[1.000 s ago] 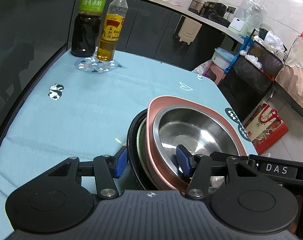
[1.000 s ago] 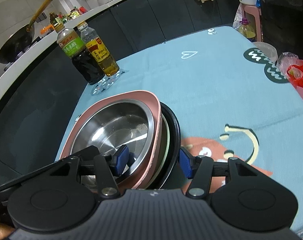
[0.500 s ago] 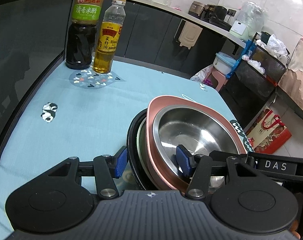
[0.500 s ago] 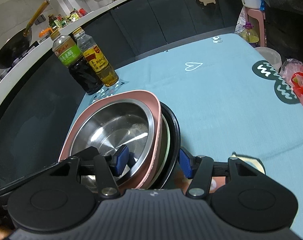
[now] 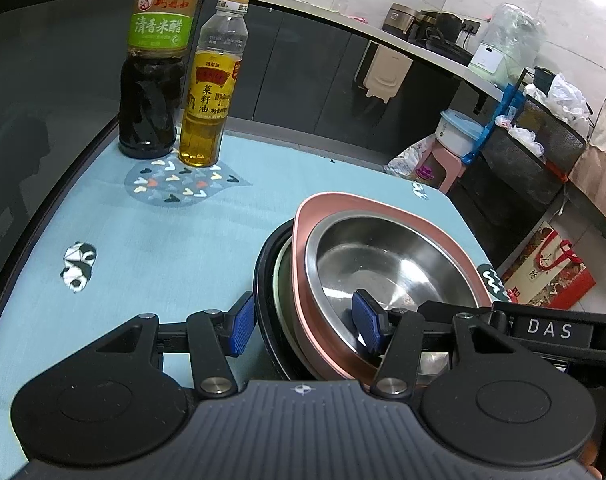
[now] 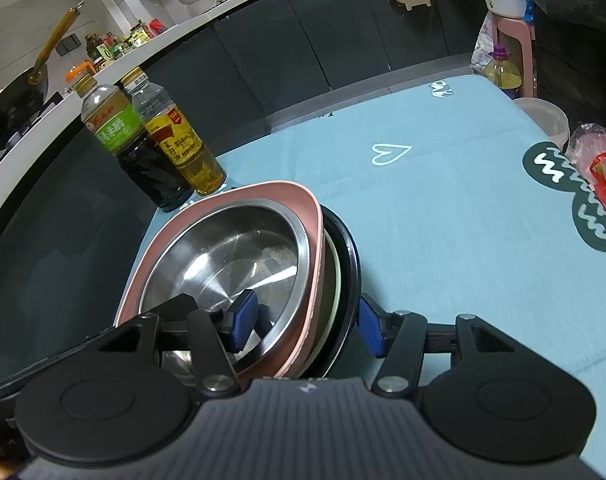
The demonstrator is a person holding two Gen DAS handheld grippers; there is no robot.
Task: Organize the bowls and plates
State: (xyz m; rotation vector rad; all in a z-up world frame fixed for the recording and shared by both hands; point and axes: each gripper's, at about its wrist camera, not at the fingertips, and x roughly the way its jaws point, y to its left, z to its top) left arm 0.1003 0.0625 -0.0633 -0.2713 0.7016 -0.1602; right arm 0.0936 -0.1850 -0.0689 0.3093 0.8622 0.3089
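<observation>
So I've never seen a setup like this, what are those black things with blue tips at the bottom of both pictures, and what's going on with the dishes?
They are two hand-held grippers, each with a wide-angle camera that looks along its fingers. One picture comes from the left gripper, the other from the right gripper. Both clamp the rim of one stack of dishes from opposite sides: a steel bowl nested in a pink dish, over a pale plate and a black plate. Each has one blue pad inside the bowl and one outside the black plate. A blue tablecloth lies beneath. At its far edge stand a vinegar bottle and an oil bottle.
</observation>
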